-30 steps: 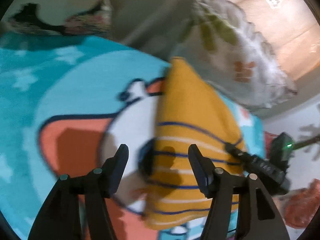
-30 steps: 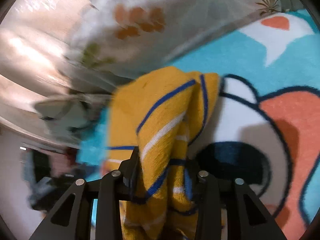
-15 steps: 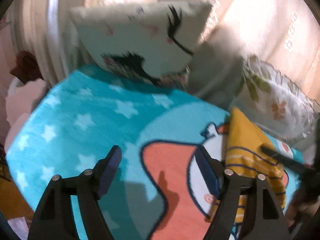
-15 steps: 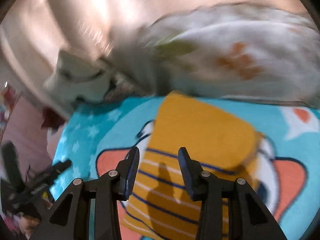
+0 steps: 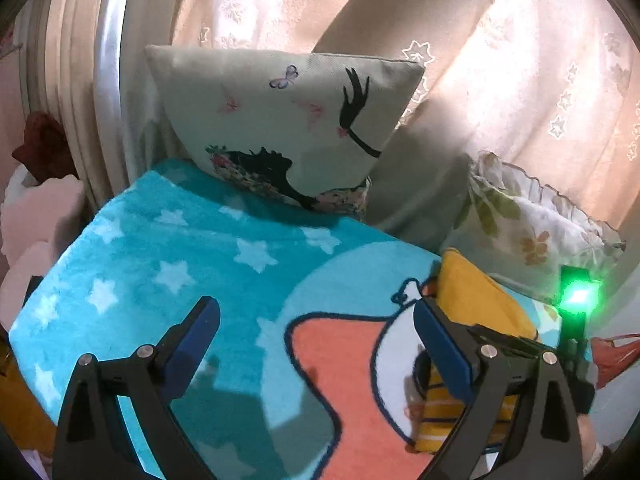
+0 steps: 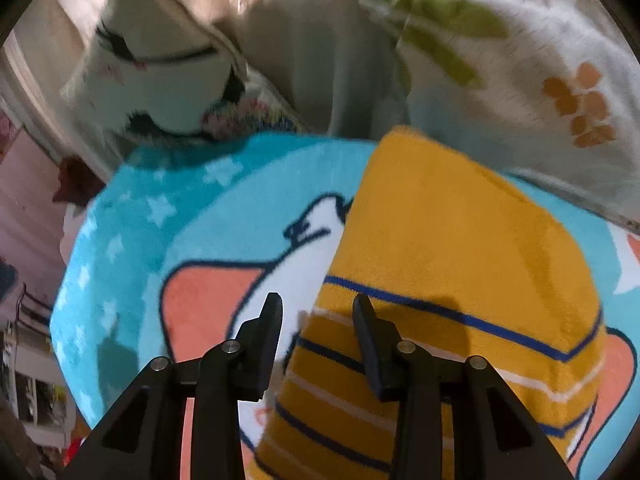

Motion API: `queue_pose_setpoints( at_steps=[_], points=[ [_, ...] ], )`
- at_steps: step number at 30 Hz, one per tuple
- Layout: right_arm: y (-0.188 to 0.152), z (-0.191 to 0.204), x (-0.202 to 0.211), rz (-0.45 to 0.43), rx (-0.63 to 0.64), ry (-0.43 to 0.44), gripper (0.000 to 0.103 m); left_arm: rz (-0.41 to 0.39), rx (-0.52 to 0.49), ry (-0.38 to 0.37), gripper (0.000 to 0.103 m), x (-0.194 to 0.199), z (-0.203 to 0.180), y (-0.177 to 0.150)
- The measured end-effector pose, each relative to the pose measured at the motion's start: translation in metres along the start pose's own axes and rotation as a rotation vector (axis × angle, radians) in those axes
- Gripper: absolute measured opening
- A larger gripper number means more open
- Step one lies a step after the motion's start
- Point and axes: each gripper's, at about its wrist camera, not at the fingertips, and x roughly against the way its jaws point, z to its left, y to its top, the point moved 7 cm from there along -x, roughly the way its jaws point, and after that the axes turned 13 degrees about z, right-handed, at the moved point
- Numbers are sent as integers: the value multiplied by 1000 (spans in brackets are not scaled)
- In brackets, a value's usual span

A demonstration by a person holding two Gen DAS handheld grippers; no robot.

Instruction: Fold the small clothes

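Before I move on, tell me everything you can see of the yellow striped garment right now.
The yellow garment is a soft, fuzzy knit, mustard yellow, plain on its far half and crossed by thin blue and white stripes on its near half. It lies folded into a compact, roughly rectangular bundle, flat on the turquoise cartoon blanket, with its far end close to the leaf-print pillow. Neither gripper holds it: the right gripper hovers above its near left edge with nothing between the fingers, and the left gripper is opening over the blanket beside it.

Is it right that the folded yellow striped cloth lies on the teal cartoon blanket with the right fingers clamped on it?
Not quite. The folded yellow striped cloth does lie on the teal cartoon blanket, but the right gripper holds nothing: its fingers stand apart above the cloth's edge, as the right wrist view shows.
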Motion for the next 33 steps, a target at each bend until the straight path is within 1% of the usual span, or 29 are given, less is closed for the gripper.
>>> queue_pose_setpoints(
  at_steps=[2, 4, 6, 9, 10, 12, 13, 15, 16, 18, 20, 23, 27, 28, 31, 33],
  points=[
    [-5, 2, -1, -4, -17, 3, 54, 1, -17, 3, 97, -2, -1, 2],
    [-13, 2, -16, 44, -39, 4, 55, 14, -36, 0, 97, -6, -2, 5],
    [-17, -1, -20, 56, -50, 10, 55, 16, -47, -6, 97, -8, -3, 6],
    [-20, -8, 2, 15, -106, 50, 55, 23, -74, -20, 97, -17, -9, 7],
    [-22, -15, 11, -7, -129, 47, 55, 34, -80, -30, 97, -21, -12, 6],
    [-31, -33, 26, -40, -176, 0, 55, 61, -94, -49, 97, -32, -19, 4],
    [-37, -45, 30, -40, -206, -28, 57, 71, -101, -54, 97, -37, -22, 2],
    [-52, -65, 31, -20, -262, -57, 58, 100, -119, -69, 97, -48, -29, -3],
    [-64, -80, 30, -2, -305, -76, 58, 112, -128, -74, 97, -51, -33, -6],
    [-77, -94, 33, -8, -338, -71, 56, 128, -148, -80, 97, -55, -40, -11],
    [-88, -101, 39, -23, -341, -70, 55, 140, -163, -83, 97, -55, -46, -17],
    [-91, -100, 41, -17, -319, -82, 55, 135, -192, -77, 97, -49, -56, -23],
    [-92, -95, 52, -55, -310, -60, 58, 87, -217, -13, 97, -33, -67, -29],
    [-95, -95, 51, -48, -308, -51, 60, 80, -218, 7, 97, -30, -70, -31],
    [-111, -97, 41, 2, -299, -9, 60, 70, -219, 46, 97, -19, -80, -41],
    [-123, -96, 43, 2, -285, 5, 60, 53, -209, 67, 97, -10, -86, -49]
  ],
)
